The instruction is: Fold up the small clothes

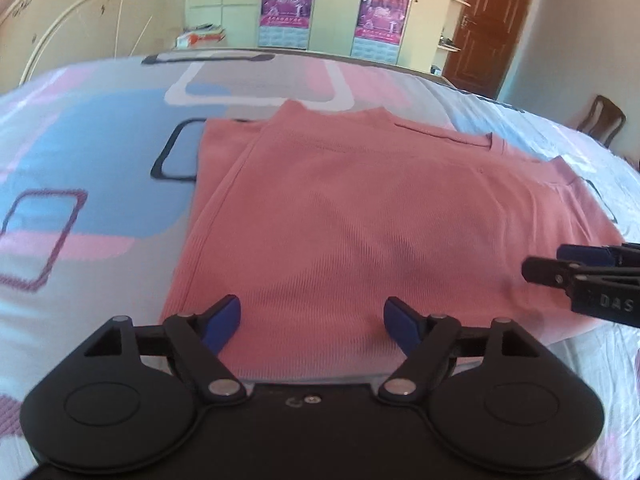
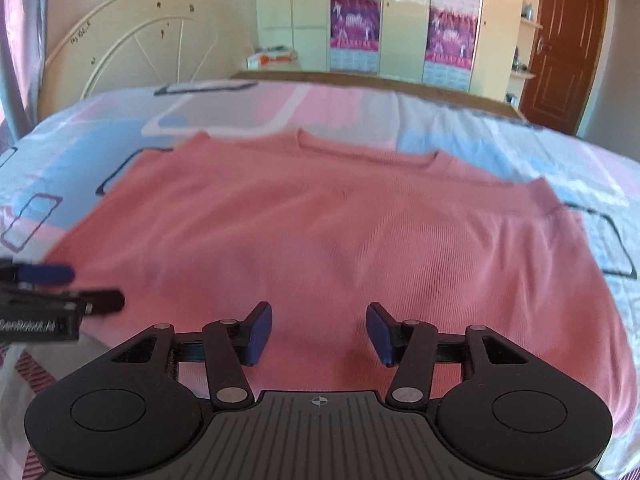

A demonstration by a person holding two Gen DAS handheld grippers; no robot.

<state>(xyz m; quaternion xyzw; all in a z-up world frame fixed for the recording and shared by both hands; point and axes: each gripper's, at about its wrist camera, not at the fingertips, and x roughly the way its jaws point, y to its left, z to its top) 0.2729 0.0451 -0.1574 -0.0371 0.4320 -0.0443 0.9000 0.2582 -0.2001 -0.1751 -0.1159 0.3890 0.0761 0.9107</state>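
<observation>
Shirt [image 1: 340, 208]: pink, partly folded, flat on the bedsheet [image 1: 100, 152]. Your left gripper [image 1: 312, 322] and right gripper [image 2: 319, 330] both gape wide, empty, over the shirt's near hem, likely poised to pinch it for another fold.

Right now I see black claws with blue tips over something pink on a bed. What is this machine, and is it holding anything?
No robot: a person holds a two-finger gripper in each hand, each with a camera looking along its fingers. One picture comes from the left gripper, the other from the right gripper; each also shows its partner at the edge. Below both lies a pink shirt, partly folded, on a patterned bedsheet. Both grippers stand open above the shirt's near edge and hold nothing.
</observation>
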